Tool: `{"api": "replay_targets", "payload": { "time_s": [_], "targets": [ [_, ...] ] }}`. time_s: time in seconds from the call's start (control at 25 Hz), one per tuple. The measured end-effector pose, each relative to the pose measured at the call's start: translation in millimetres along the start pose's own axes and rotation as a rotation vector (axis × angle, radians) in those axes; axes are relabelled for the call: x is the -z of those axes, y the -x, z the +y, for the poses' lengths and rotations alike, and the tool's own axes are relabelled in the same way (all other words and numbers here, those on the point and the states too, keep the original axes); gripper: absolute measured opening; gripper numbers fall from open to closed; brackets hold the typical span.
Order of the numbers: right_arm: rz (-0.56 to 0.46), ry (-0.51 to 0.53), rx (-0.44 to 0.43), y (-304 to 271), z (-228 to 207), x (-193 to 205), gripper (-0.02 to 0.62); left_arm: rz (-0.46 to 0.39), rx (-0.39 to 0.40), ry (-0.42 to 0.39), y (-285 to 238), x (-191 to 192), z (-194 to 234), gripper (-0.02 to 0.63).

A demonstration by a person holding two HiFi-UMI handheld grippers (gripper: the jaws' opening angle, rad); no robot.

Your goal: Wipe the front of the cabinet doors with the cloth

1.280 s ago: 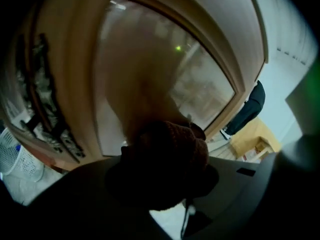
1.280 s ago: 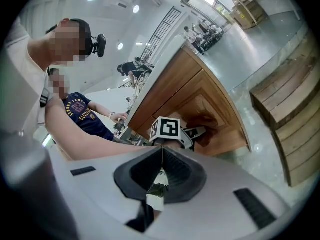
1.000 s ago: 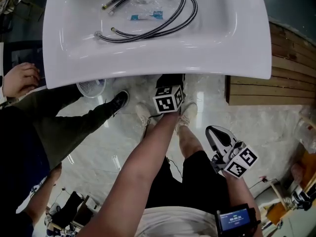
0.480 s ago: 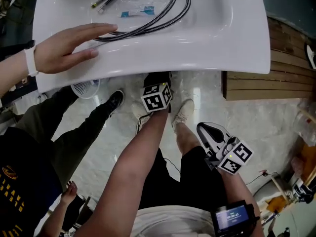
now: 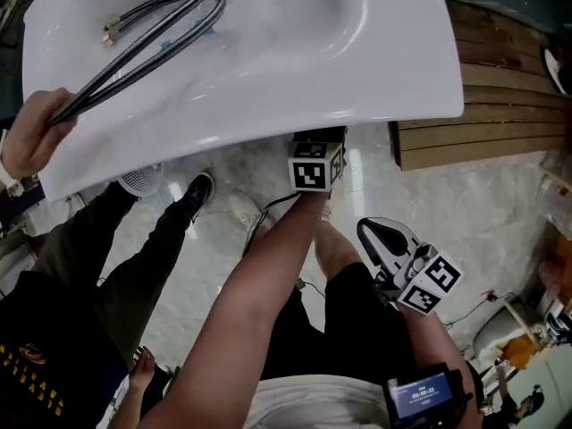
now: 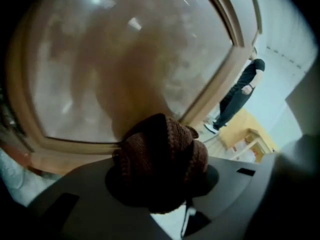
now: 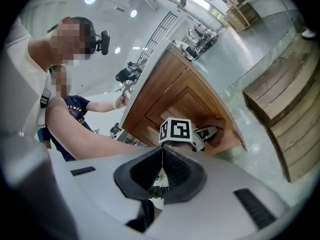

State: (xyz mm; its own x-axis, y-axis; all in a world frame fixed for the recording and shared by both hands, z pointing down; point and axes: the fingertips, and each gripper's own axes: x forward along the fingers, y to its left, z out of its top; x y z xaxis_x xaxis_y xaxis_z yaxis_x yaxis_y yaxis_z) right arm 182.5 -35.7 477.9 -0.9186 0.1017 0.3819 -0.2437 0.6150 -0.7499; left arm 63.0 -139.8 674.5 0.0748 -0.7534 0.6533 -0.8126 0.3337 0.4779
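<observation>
Far left, another person's hand (image 5: 31,141) grips a looped pair of braided hoses (image 5: 147,25) lying on the white basin (image 5: 295,70), which tilts across the top of the head view. Below its front edge the floor (image 5: 223,266) shows pale and glossy.

Moving in, the left gripper (image 6: 161,184) reaches forward under the basin's lip, with only its marker cube clear from above. In its own view it's clenched tight on the brown knitted cloth (image 6: 160,146), bunched into a ball between the jaws. The cloth sits right up against the wooden cabinet door (image 6: 125,64), by the lower frame of its panel. A person (image 6: 241,96) stands in the background beyond the door's edge.

Over to the right gripper (image 5: 382,239): it hangs low beside the person's leg, well apart from the cabinet, jaws pressed together with nothing between them.

Far right, a stack of wooden planks (image 5: 500,105) lies on the floor.
</observation>
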Motion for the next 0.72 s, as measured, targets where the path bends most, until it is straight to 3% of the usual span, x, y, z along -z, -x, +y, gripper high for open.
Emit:
{"api": "replay_targets", "payload": {
  "time_s": [0.12, 0.2, 0.44, 0.72],
  "targets": [
    [-0.008, -0.008, 0.03, 12, -11, 3, 0.014, 0.041, 0.067, 0.017, -24, 7, -28, 0.152],
    [-0.013, -0.008, 0.043, 18, -14, 4, 0.014, 0.058, 0.061, 0.055, -30, 13, -28, 0.152],
    [-0.015, 0.001, 0.038, 16, -11, 2, 0.014, 0.056, -0.075, 0.152, -9, 25, 28, 0.152],
    [0.012, 0.021, -0.004, -4, 16, 6, 0.014, 0.033, -0.259, 0.166, 54, 31, 125, 0.152]
  ]
}}
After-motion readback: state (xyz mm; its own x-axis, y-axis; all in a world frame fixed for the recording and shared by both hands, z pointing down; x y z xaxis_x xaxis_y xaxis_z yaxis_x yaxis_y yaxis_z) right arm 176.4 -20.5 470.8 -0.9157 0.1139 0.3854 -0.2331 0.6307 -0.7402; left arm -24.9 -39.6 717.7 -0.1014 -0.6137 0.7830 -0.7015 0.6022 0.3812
